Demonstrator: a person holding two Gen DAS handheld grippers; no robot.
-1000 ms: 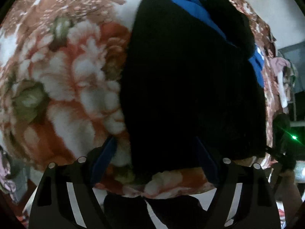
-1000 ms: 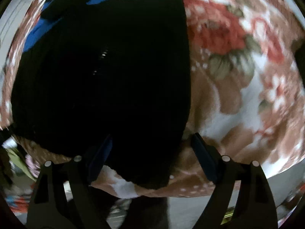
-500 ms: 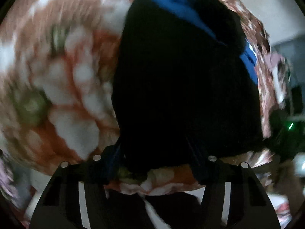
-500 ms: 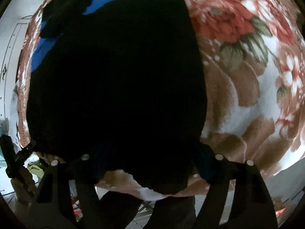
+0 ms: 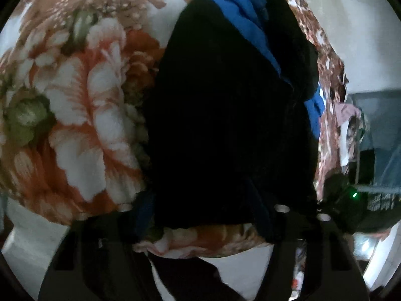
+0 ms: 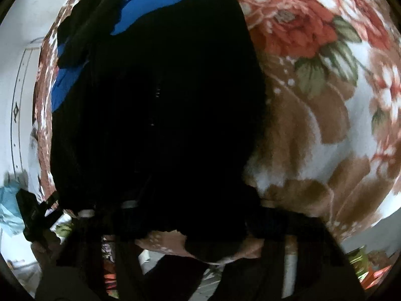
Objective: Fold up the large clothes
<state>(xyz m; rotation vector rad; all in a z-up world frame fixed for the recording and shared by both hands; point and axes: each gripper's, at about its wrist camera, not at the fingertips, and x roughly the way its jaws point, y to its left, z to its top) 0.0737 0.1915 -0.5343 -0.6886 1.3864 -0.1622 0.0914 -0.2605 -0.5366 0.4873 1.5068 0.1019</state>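
A large black garment (image 5: 220, 115) (image 6: 160, 100) lies flat on a floral blanket (image 5: 82, 105) (image 6: 313, 100), its near hem at the bed's edge. My left gripper (image 5: 203, 215) points steeply down over the hem's left part. Its jaws are closing, the cloth lies between them, and a gap still shows. My right gripper (image 6: 190, 215) stands over the hem's right part. Its dark jaws are closing too, and cloth bunches between them. A blue garment (image 5: 240, 17) (image 6: 160, 0) lies under the far end.
Another dark piece of clothing (image 5: 290, 37) (image 6: 82, 30) rests on the blue one. The bed's near edge runs just below both grippers, and the floor beyond it is cluttered. A white wall (image 5: 351, 25) stands behind the bed. More clothes (image 5: 348, 115) hang at the right.
Both pairs of jaws have drawn inward around the black hem. The hem now bunches between the right jaws. Neither hand has shifted much.
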